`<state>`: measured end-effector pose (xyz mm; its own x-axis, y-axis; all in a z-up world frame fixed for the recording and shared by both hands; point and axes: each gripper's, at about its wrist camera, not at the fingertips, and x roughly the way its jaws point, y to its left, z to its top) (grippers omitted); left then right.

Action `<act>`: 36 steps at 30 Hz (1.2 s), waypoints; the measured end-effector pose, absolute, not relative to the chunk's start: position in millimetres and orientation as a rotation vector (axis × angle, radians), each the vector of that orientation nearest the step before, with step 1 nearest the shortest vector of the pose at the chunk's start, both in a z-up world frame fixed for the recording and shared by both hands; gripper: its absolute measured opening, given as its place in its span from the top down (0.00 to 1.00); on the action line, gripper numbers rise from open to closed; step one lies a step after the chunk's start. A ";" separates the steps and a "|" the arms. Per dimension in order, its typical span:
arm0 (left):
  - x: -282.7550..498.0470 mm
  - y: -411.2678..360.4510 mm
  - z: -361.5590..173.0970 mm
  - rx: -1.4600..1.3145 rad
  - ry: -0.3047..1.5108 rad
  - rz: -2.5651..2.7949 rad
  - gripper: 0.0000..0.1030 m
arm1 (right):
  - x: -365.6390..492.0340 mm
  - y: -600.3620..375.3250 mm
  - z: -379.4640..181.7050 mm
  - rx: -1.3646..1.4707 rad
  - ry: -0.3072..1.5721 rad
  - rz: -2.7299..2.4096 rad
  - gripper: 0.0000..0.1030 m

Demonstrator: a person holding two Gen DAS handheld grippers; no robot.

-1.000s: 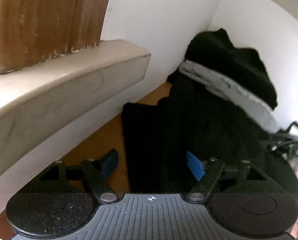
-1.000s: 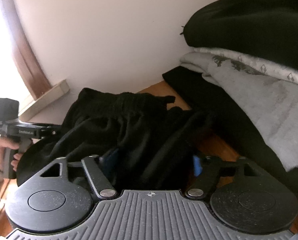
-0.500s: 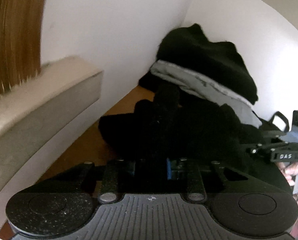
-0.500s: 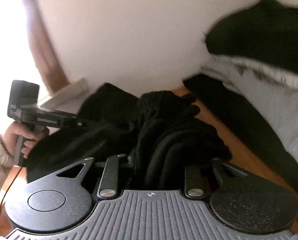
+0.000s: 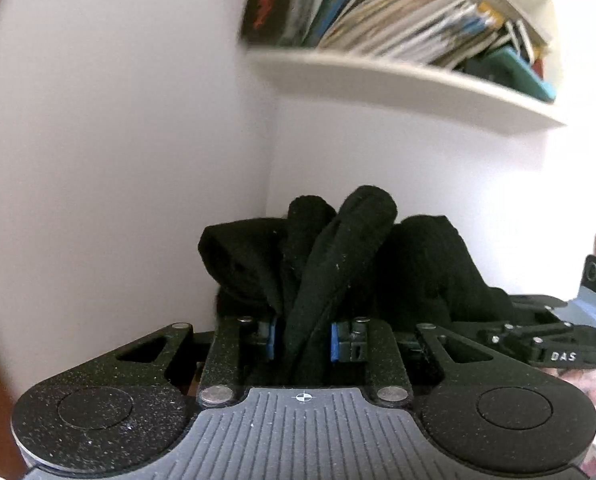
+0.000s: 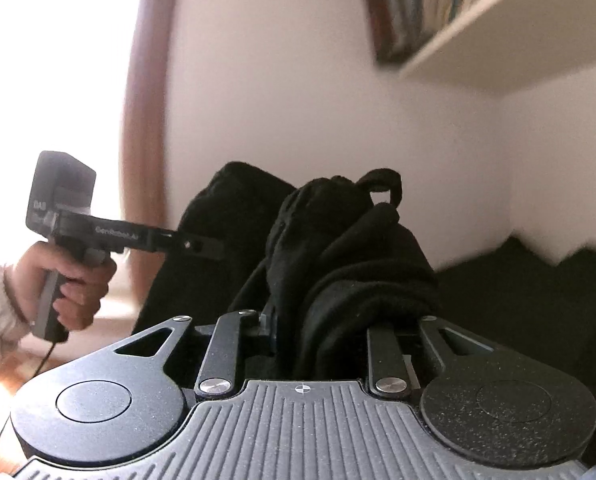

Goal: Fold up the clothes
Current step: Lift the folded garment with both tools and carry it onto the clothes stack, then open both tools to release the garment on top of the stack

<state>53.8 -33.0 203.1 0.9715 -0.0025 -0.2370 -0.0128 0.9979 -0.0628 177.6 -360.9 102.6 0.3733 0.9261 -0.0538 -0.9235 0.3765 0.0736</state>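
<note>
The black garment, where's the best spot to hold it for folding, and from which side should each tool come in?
Probably along its bunched top edge, as now. The left tool and right tool each clamp a thick gather of the black garment, coming in roughly level from the near side. Both have just closed on cloth. Two spaced holds let the limp fabric hang straight.

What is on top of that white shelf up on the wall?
The shelf holds a row of leaning books and magazines, with a teal case at its right end. Motion blur hides the titles, and anything behind the books is covered.
</note>
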 end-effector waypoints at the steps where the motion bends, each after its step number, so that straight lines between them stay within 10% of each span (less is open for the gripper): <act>1: 70.4 -34.8 216.9 -0.044 0.231 -0.003 0.76 | 188.4 -365.2 111.8 0.046 0.075 1.169 0.77; 11: 315.9 -66.4 280.1 0.153 0.324 -0.022 0.71 | 365.0 -391.4 143.4 0.279 0.176 0.957 0.76; 16: 421.2 -80.6 225.3 0.313 0.487 0.225 0.59 | 450.5 -385.0 97.9 0.226 0.377 0.758 0.57; 18: 427.8 -76.7 212.1 0.276 0.497 0.230 0.56 | 455.0 -395.4 86.4 0.241 0.379 0.742 0.31; 32: 320.3 -102.3 200.5 0.188 0.437 0.178 0.00 | 359.9 -387.1 113.8 0.130 0.230 0.846 0.02; 36: 264.1 -115.7 198.8 0.173 0.443 0.161 0.00 | 306.9 -374.9 116.9 0.110 0.274 0.899 0.00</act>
<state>264.1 -115.7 198.8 0.8912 0.1922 -0.4110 -0.1172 0.9726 0.2007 306.9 -374.9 116.9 0.5905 0.7847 -0.1886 -0.7567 0.6196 0.2085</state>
